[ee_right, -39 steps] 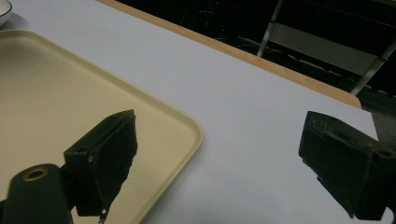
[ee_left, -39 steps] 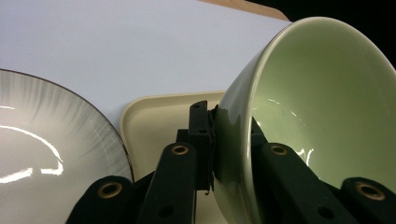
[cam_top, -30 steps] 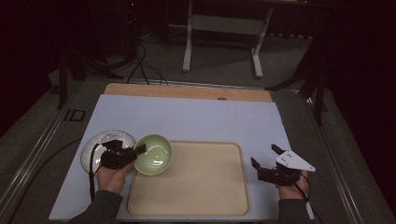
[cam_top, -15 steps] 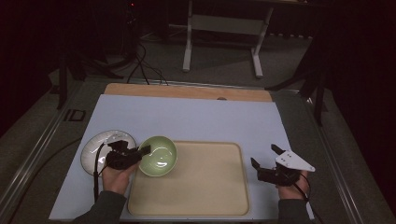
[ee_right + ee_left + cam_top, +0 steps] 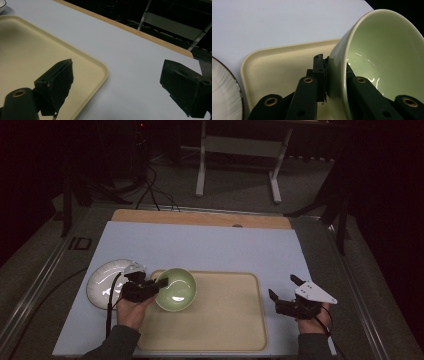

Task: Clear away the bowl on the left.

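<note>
green glazed ceramic bowl is riding in my left fingers, clamped on its rim, over the beige plastic tray; setting down is remaining, right fingers gaping empty.

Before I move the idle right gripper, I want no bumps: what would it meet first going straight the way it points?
Probably nothing: the right gripper, open, points up and left over the bare mat; the tray corner lies beside its line, though depth is unclear.

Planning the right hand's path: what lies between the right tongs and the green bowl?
Only bare tray lies between the right tongs and the green bowl, seen in the high view.
</note>
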Demonstrator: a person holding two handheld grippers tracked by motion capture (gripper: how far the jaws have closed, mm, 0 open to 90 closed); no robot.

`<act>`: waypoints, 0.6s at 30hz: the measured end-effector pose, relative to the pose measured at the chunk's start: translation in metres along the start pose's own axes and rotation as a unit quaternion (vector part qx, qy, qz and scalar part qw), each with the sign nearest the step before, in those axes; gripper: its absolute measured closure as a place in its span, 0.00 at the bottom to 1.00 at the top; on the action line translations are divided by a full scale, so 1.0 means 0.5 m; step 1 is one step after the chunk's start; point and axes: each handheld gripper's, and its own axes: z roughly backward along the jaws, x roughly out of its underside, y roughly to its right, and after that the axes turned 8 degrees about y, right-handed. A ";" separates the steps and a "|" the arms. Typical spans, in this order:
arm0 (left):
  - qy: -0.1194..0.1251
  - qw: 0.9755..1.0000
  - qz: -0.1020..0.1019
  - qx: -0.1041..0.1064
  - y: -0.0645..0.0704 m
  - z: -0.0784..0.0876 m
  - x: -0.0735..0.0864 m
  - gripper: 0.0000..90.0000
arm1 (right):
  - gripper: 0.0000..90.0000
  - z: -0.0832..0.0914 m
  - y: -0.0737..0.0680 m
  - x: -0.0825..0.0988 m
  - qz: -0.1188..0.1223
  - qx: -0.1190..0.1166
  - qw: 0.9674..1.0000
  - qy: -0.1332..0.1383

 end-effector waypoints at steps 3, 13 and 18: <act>-0.002 1.000 -0.002 0.003 0.004 -0.005 0.001 0.91 | 0.12 0.000 0.000 0.000 0.000 0.000 1.000 0.000; -0.016 1.000 -0.016 0.014 0.020 -0.023 0.009 0.91 | 0.12 0.000 0.000 0.000 0.001 0.000 1.000 0.000; -0.024 0.999 -0.022 0.017 0.027 -0.030 0.013 0.91 | 0.12 0.000 0.000 0.000 0.000 0.000 1.000 0.000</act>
